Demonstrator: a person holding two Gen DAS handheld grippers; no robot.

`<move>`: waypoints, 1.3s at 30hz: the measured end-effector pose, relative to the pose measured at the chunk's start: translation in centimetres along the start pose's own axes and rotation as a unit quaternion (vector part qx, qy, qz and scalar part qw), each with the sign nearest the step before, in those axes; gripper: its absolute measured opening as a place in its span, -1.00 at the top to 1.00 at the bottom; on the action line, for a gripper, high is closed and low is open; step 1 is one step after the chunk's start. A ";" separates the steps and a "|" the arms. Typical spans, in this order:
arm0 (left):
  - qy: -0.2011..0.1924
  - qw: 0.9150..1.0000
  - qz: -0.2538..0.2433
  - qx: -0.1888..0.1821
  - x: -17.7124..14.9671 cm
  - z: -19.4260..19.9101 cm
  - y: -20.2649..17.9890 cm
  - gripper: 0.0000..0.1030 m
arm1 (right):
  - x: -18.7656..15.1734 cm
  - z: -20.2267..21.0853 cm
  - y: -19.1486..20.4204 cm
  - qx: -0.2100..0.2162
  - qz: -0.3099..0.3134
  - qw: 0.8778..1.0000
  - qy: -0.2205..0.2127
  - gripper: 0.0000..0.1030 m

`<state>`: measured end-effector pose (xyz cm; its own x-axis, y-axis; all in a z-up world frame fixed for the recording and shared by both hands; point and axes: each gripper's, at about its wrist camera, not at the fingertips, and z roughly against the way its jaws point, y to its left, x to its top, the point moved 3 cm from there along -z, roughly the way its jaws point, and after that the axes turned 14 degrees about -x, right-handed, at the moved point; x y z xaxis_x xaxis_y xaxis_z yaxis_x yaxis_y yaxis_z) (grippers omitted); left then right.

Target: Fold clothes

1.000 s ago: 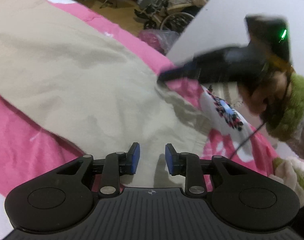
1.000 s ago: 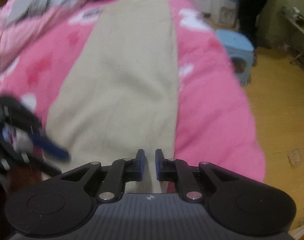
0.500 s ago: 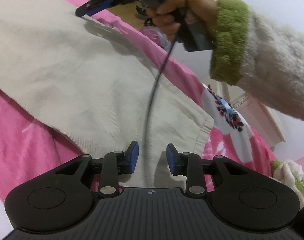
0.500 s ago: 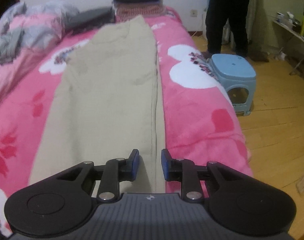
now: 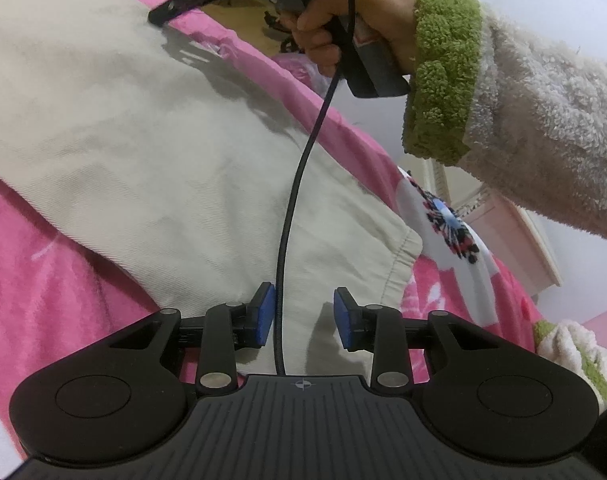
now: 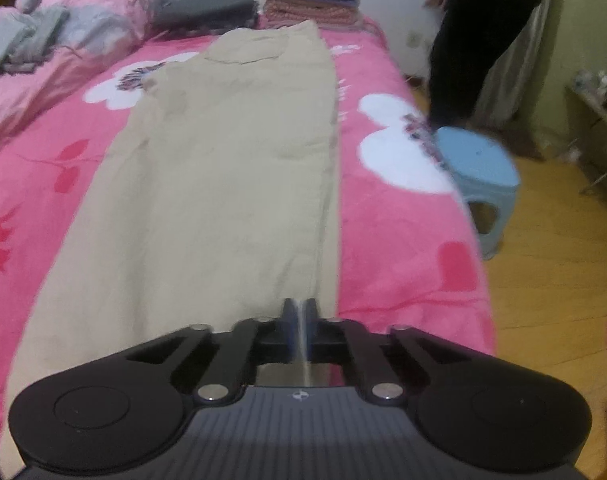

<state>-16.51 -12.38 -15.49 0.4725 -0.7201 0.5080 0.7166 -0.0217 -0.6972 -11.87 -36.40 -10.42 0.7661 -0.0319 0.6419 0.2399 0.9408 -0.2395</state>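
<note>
Here the right hand-held gripper pinches the beige trousers' hem edge.

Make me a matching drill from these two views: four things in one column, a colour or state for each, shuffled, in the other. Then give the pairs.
Things
1. left gripper
2. right gripper
3. stool
4. sleeve cuff

States or colours
A. light blue
B. jaws shut on the edge of the beige trousers
C. fuzzy green
D. jaws open over the trouser hem, a black cable between them

Pairs: 1-D, 2-B, 3-A, 4-C
</note>
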 end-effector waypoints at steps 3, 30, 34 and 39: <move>0.001 1.000 0.000 0.001 0.0 -0.1 0.0 0.39 | 0.0 -0.1 -0.6 -0.019 -0.019 1.000 -0.005 0.99; -0.007 0.999 0.007 -0.036 -0.5 -0.4 0.7 0.34 | 7.0 -8.0 0.8 0.011 -0.043 0.999 0.000 0.58; -0.011 0.999 0.015 -0.049 -0.6 -0.5 0.9 0.32 | 7.2 -8.4 0.7 -0.047 -0.018 0.999 -0.009 0.63; -0.015 0.997 0.028 -0.067 -0.6 -0.3 1.5 0.32 | 9.3 -6.8 -0.8 -0.024 -0.066 0.997 -0.032 0.72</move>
<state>-15.91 -12.19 -17.02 0.5261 -0.7023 0.4797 0.6142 -0.0764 -0.7854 -0.86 -39.70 -9.19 0.6870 -0.1304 0.7148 0.3651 0.9125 -0.1844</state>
